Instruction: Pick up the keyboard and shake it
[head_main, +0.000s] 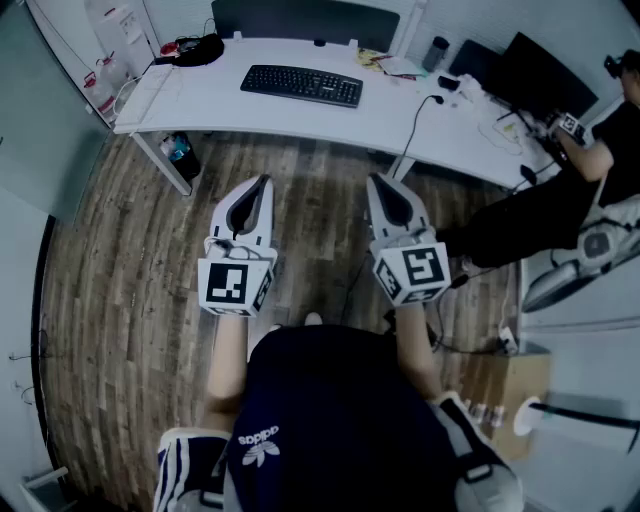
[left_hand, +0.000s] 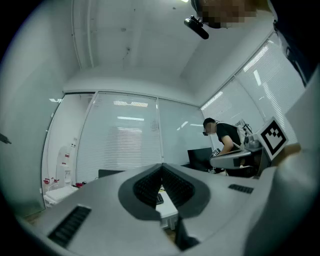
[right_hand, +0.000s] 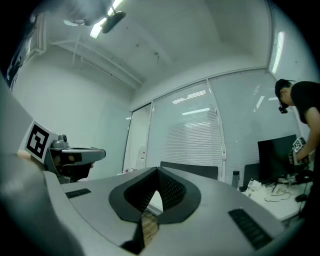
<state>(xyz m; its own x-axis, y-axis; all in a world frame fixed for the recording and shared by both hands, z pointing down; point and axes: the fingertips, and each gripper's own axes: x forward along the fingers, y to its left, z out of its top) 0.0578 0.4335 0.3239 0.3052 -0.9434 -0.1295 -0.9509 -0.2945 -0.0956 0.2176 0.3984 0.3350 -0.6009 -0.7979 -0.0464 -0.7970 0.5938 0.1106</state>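
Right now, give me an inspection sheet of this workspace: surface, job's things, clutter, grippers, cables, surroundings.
surface: white desk, running along the far side and round to the right.
job's things: black keyboard lies flat on the desk, untouched.
clutter: papers, dark bottle and monitor toward the desk's right.
grippers: left gripper and right gripper both shut, nothing between the jaws, held over the floor short of the desk.
cables: a cable runs from the desktop down toward the floor.
surroundings: wooden floor; a second person at the right; glass wall with blinds.
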